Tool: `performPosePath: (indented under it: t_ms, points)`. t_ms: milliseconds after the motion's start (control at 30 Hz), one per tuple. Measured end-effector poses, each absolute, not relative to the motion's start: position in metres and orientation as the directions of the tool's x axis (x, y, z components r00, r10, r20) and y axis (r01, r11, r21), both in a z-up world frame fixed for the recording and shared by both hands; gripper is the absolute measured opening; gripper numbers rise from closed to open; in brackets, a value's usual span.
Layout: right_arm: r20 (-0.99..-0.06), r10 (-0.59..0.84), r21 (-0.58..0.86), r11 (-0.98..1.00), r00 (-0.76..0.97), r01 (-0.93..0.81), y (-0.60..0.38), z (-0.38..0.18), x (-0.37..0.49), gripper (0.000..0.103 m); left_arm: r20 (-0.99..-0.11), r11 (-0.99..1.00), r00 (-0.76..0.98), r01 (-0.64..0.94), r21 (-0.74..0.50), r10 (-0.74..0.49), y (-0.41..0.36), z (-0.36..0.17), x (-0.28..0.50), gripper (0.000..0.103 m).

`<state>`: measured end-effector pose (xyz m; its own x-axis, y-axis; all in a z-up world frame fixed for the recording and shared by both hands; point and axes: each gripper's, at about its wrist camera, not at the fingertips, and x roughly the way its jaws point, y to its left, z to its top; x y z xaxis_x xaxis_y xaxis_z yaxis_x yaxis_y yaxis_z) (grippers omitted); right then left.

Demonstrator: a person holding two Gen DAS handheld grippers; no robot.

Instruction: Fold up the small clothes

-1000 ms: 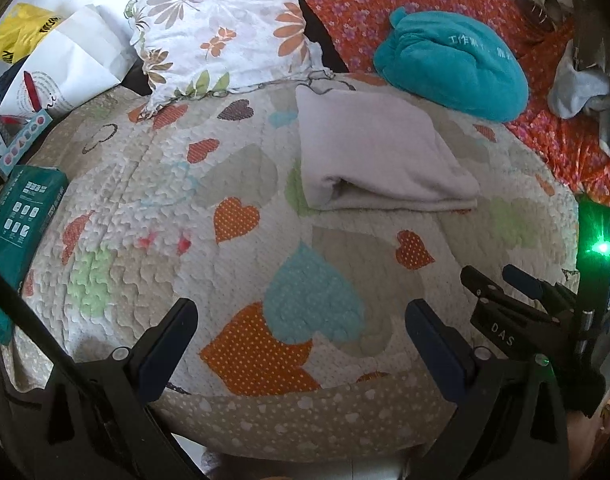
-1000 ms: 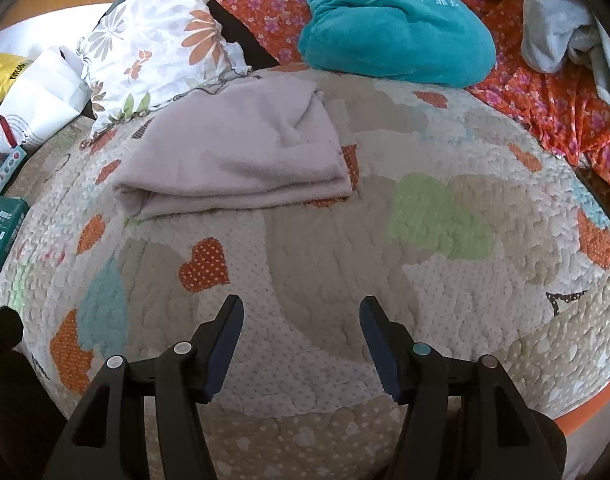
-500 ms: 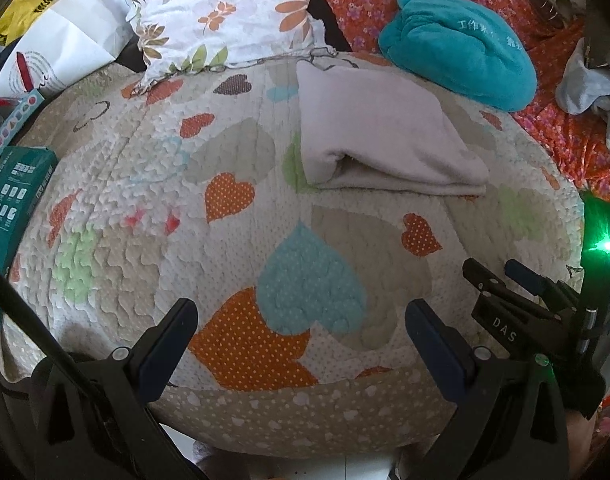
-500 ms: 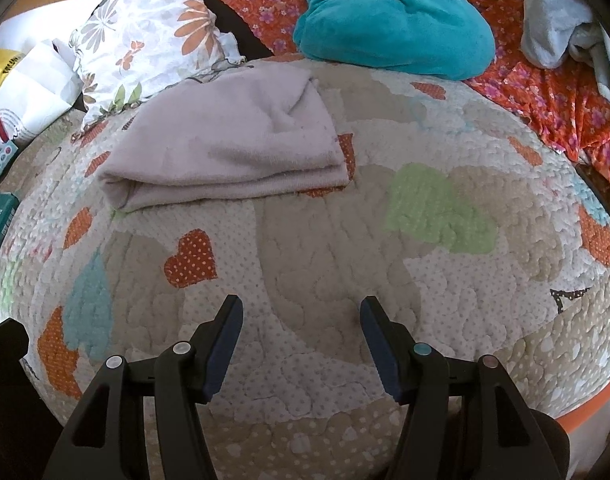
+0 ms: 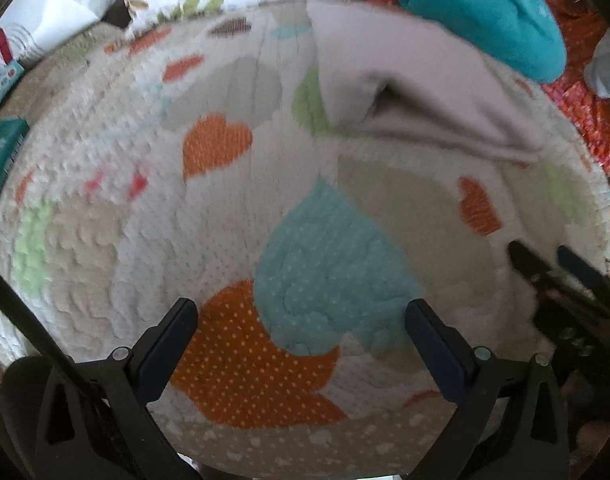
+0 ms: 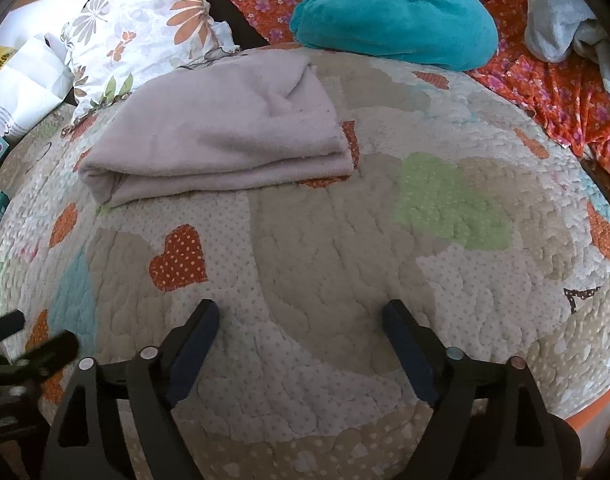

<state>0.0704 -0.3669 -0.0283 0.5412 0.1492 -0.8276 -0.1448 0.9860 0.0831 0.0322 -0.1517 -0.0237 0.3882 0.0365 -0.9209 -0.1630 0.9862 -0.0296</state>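
At the bottom of the right wrist view the right gripper [image 6: 301, 348] stands spread wide with only the heart-patterned quilt [image 6: 345, 264] between its fingers; its jaws have just been opening, and nothing is pinched. In the left wrist view the left gripper [image 5: 301, 344] is likewise spread over the quilt, empty, and that picture is smeared with motion blur.

The task's thing, a folded pale mauve garment [image 6: 221, 136], lies flat on the quilt above both grippers in the frames, well apart from either. From the right gripper it sits up and to the left, its long axis running across the frame, the thick rolled fold at its left end and the layered edge facing the gripper. From the left gripper it sits up and to the right [image 5: 417, 92]. Neither hand looks clearly nearer; the right has the sharper, squarer line to the near edge.

Beyond it rest a floral pillow [image 6: 145, 28] and a teal fleece bundle [image 6: 393, 12] bearing pale Chinese characters, too small to read surely. A green box [image 5: 1, 152] at the left edge carries illegible print.
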Motion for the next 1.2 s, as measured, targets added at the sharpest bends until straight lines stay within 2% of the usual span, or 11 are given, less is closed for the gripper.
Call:
performPosePath:
  t_ms: [200,567,600,633,667,733,767,833,900,1000,1200]
  points:
    - [-0.815,0.181,0.117,0.982,0.550,-0.150,-0.365,-0.032,0.073,0.103,-0.908,0.987,0.417,-0.157,-0.036,0.033,-0.152,-0.024,0.029,0.103]
    - [-0.816,0.158,0.087,0.984,0.556,-0.152,-0.360,-0.034,0.073,0.103,-0.914,0.991,0.404,-0.128,-0.037,0.018,-0.156,-0.023,0.028,0.103]
    - [-0.820,0.161,0.089,0.984,0.549,-0.156,-0.361,-0.034,0.074,0.103,-0.918,0.991,0.396,-0.123,-0.054,-0.001,-0.153,-0.020,0.029,0.098]
    - [-0.829,0.167,0.094,0.983,0.534,-0.161,-0.361,-0.032,0.075,0.103,-0.913,0.988,0.406,-0.128,-0.088,-0.029,-0.149,-0.015,0.026,0.082]
    - [-0.837,0.175,0.105,0.981,0.518,-0.161,-0.362,-0.029,0.075,0.101,-0.909,0.985,0.415,-0.130,-0.115,-0.051,-0.145,-0.009,0.025,0.074]
    - [-0.824,0.217,0.173,0.976,0.524,-0.133,-0.374,-0.016,0.073,0.082,-0.890,0.975,0.441,-0.120,-0.188,-0.117,-0.136,0.009,0.024,0.053]
    - [-0.805,0.243,0.213,0.970,0.541,-0.120,-0.381,-0.009,0.073,0.066,-0.872,0.970,0.470,-0.118,-0.212,-0.133,-0.132,0.021,0.025,0.050]
    - [-0.770,0.269,0.252,0.961,0.579,-0.111,-0.392,0.009,0.080,0.052,-0.849,0.971,0.512,-0.112,-0.212,-0.127,-0.129,0.038,0.034,0.048]
    - [-0.754,0.292,0.269,0.955,0.589,-0.129,-0.394,0.021,0.095,0.031,-0.839,0.975,0.531,-0.097,-0.200,-0.119,-0.129,0.050,0.053,0.048]
    - [-0.729,0.365,0.355,0.925,0.580,-0.135,-0.396,0.030,0.128,0.020,-0.829,0.976,0.550,-0.103,-0.192,-0.104,-0.130,0.058,0.092,0.048]
    - [-0.714,0.512,0.467,0.856,0.478,-0.221,-0.372,0.009,0.185,0.019,-0.849,0.979,0.519,-0.099,-0.176,-0.100,-0.141,0.030,0.163,0.048]
